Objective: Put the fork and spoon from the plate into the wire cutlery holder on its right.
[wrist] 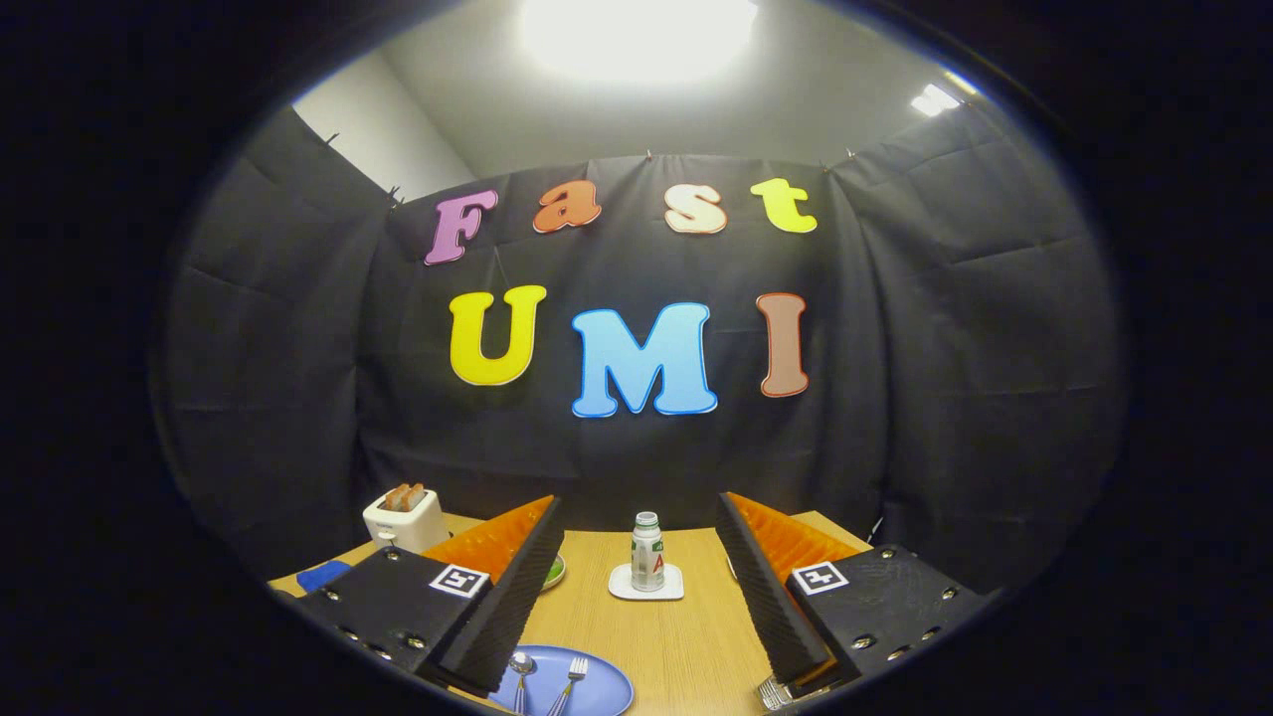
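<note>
Nearest the lens, gripper [636, 597] held wide open above the table [686, 636], fingers [497, 617] spread well apart and clasping nothing. Just below and between them, toward the left finger, lay the blue plate [607, 691], partly cut off by the near rim of the view. Spoon [521, 674] and fork [570, 681] both rested on that plate, side by side and close but apparently not touching, spoon to the left. Long axes ran roughly along the line of the fingers, bowl and tines pointing away toward the booth wall, handles trailing back toward the camera and out of sight. Beside the right finger's base, a bit of wire, probably the wire cutlery holder [776, 693], peeked out, mostly hidden. Judged as nothing done yet: neither piece lifted, both transfers left. Farther off stood a small bottle [647, 553] on a white coaster [646, 587], and a toaster [403, 517] with toast beyond the left finger.
</note>
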